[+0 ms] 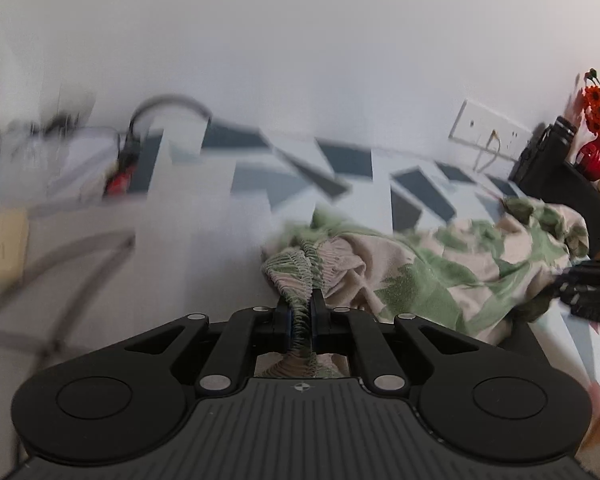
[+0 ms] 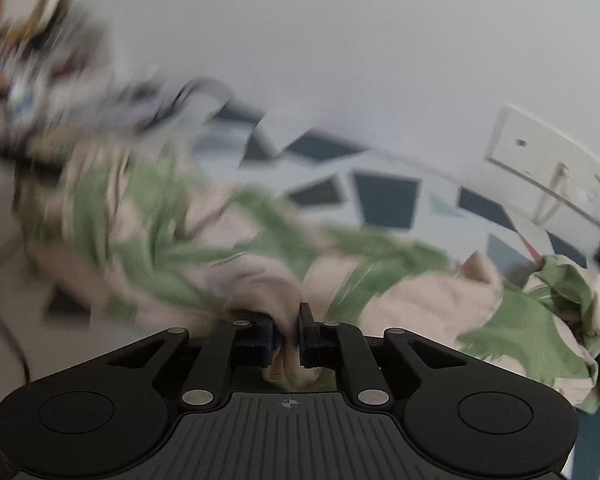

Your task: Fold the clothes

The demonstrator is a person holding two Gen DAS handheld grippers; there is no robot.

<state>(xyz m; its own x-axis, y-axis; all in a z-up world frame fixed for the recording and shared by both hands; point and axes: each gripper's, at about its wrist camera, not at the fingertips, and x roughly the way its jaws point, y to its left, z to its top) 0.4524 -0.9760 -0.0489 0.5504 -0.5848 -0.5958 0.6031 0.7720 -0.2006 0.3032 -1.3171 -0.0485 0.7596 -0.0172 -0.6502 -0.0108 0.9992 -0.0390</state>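
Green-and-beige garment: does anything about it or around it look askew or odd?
The garment lies bunched and creased on the patterned sheet, not flat. Left tongs pinch its gathered elastic band; right tongs clamp a beige fold. Nothing looks torn or spilled; heavy blur hides finer detail.

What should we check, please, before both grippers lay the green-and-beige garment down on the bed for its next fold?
1. Left gripper clamped on the elastic waistband: ok.
2. Right gripper clamped on garment fabric: ok.
3. Cloth taut between grippers: not ok, it sags bunched.
4. Patterned bedsheet bare left of the garment: ok.
5. Which part the right gripper holds: cannot tell, blurred.
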